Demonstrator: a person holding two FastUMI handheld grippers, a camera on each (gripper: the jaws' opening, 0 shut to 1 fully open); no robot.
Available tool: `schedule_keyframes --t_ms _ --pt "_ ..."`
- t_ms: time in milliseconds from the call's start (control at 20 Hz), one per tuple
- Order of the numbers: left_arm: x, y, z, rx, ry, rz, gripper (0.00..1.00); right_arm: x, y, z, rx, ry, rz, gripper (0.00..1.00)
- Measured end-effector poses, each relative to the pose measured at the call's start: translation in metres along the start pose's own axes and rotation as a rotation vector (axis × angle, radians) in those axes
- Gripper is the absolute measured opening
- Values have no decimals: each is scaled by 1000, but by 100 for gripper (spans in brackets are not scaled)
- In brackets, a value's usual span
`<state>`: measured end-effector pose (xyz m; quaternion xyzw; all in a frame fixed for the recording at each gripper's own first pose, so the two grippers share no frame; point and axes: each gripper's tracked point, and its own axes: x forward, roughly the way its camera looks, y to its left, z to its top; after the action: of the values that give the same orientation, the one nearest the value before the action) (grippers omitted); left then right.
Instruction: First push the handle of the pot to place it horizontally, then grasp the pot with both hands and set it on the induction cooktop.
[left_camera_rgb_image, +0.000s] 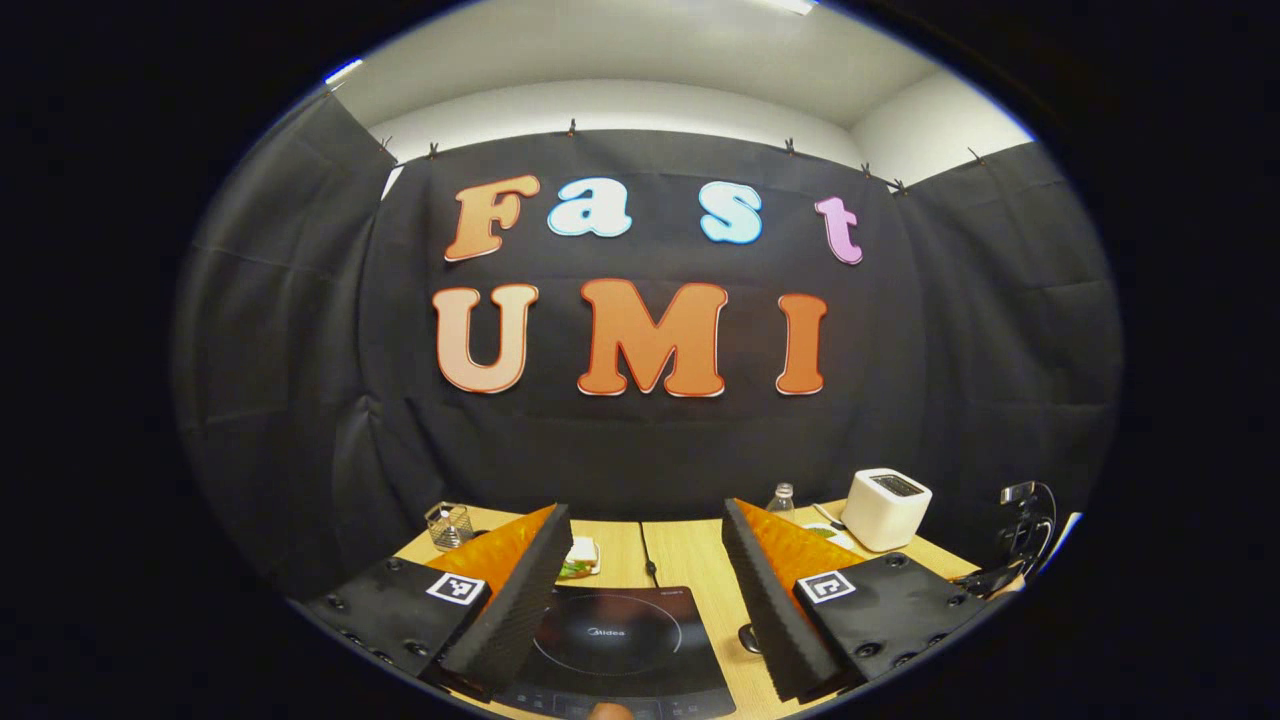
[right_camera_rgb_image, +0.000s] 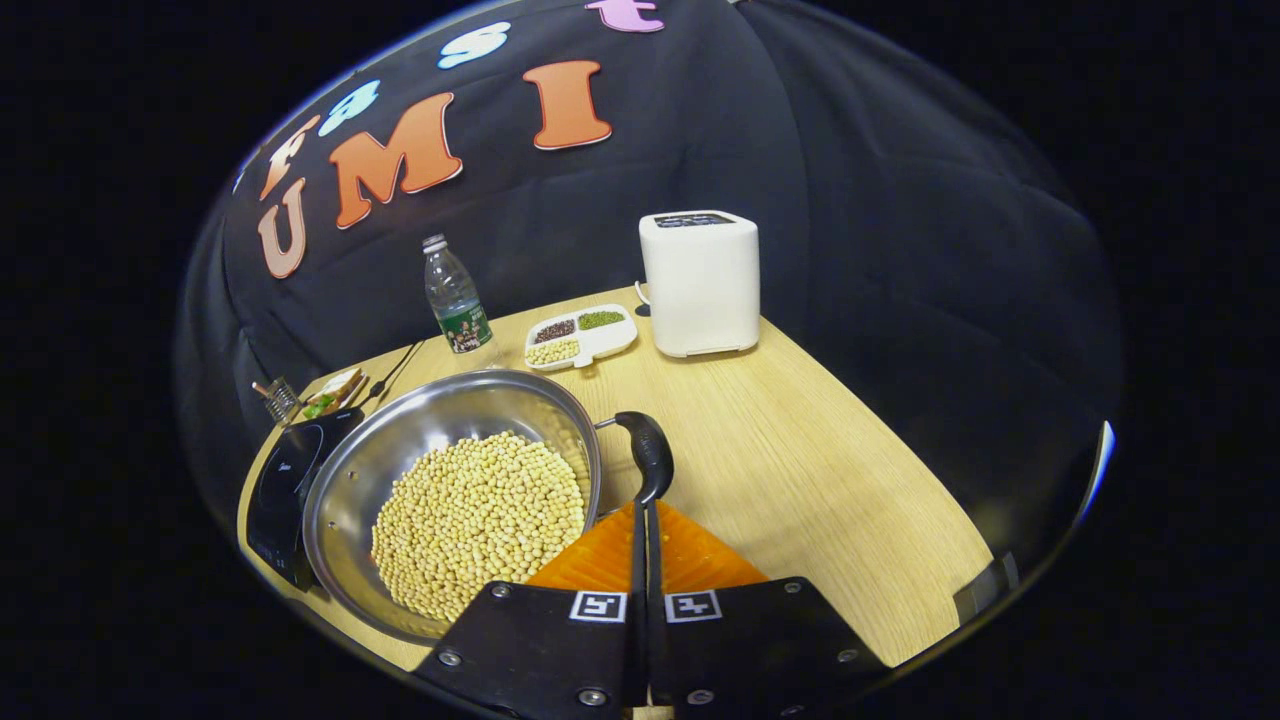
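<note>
A steel pot (right_camera_rgb_image: 430, 400) full of soybeans (right_camera_rgb_image: 480, 520) stands on the wooden table (right_camera_rgb_image: 800, 470), just right of the black induction cooktop (right_camera_rgb_image: 285, 480). Its black handle (right_camera_rgb_image: 650, 450) sticks out on the pot's right side and points toward my right gripper (right_camera_rgb_image: 641, 508). That gripper is shut with nothing between its fingers, and its tips sit at the end of the handle. My left gripper (left_camera_rgb_image: 645, 515) hangs open above the induction cooktop (left_camera_rgb_image: 620, 640), which lies between and below its fingers.
A white toaster (right_camera_rgb_image: 700, 280) stands at the back of the table, with a divided dish of beans (right_camera_rgb_image: 582, 338) and a water bottle (right_camera_rgb_image: 455, 295) beside it. A sandwich (right_camera_rgb_image: 335, 390) and a small wire basket (right_camera_rgb_image: 280, 400) lie behind the cooktop. The table's right edge is close.
</note>
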<state>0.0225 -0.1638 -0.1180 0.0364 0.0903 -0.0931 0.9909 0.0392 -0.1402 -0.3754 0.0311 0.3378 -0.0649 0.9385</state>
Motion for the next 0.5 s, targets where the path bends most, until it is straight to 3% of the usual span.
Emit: schedule_keyframes --t_ms 300,500 --pt "24 -42 -62 -1 104 -56 99 -19 -6 14 28 -34 -6 2" --pt "40 -69 -106 -33 182 -98 98 -30 -6 21 0 -53 -19 18"
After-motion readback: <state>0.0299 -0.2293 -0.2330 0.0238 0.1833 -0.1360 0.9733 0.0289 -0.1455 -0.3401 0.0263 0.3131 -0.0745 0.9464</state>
